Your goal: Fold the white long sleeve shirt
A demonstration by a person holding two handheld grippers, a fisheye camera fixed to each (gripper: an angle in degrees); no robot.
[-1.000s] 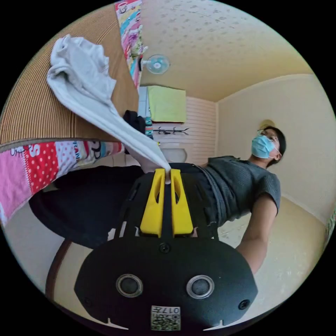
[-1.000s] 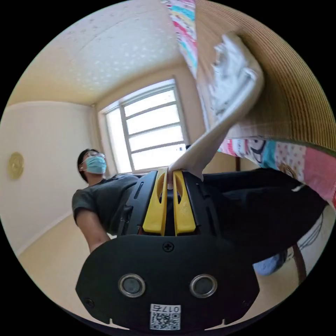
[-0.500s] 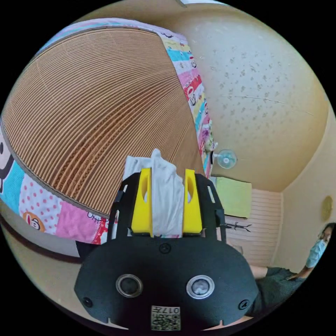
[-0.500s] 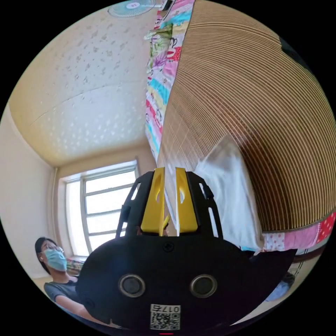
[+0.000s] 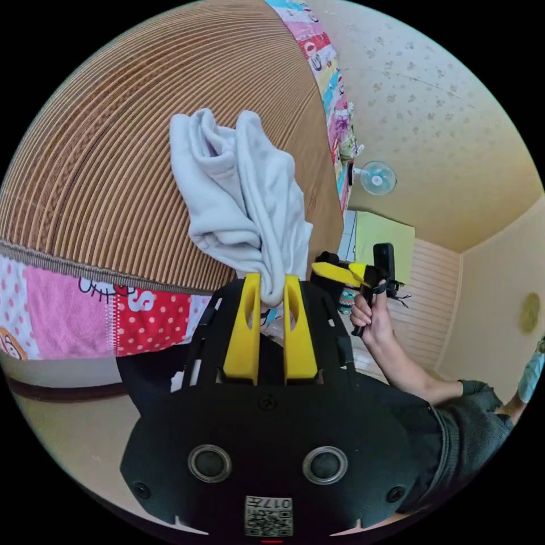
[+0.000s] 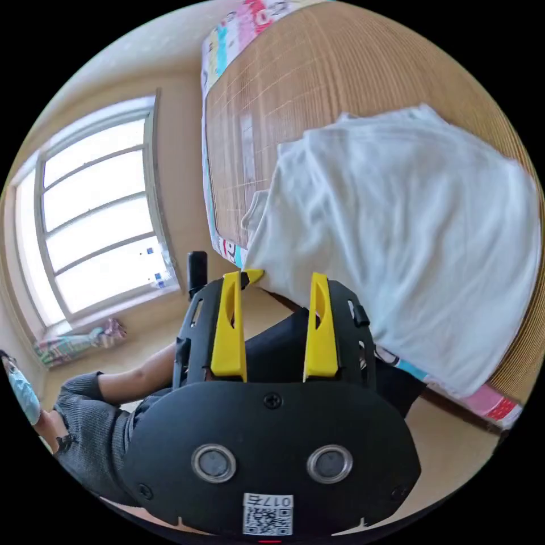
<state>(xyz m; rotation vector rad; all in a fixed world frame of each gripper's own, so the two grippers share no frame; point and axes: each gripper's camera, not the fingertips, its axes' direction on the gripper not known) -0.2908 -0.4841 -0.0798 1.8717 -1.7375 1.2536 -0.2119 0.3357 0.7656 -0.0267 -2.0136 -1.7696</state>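
The white long sleeve shirt (image 5: 244,187) lies bunched on a woven mat (image 5: 102,170), and a gathered part of it runs down between the jaws of my left gripper (image 5: 272,284), which is shut on it. In the right gripper view the shirt (image 6: 409,238) spreads wide over the mat (image 6: 284,85) and hangs past its near edge. My right gripper (image 6: 275,279) stands open just off that edge, with no cloth between its jaws. In the left gripper view, a hand (image 5: 369,321) holds the right gripper (image 5: 343,272) beside the shirt.
The mat covers a bed with a patchwork sheet (image 5: 85,309) along its side. A wall fan (image 5: 376,179) and a green cloth (image 5: 383,238) are beyond the bed. A large window (image 6: 96,216) is to the left in the right gripper view. The person's arm (image 6: 142,369) reaches in.
My right gripper has opened and let go of the shirt's edge. My left gripper's jaws have closed in tighter on the gathered cloth. Both cameras have swung round towards the bed.
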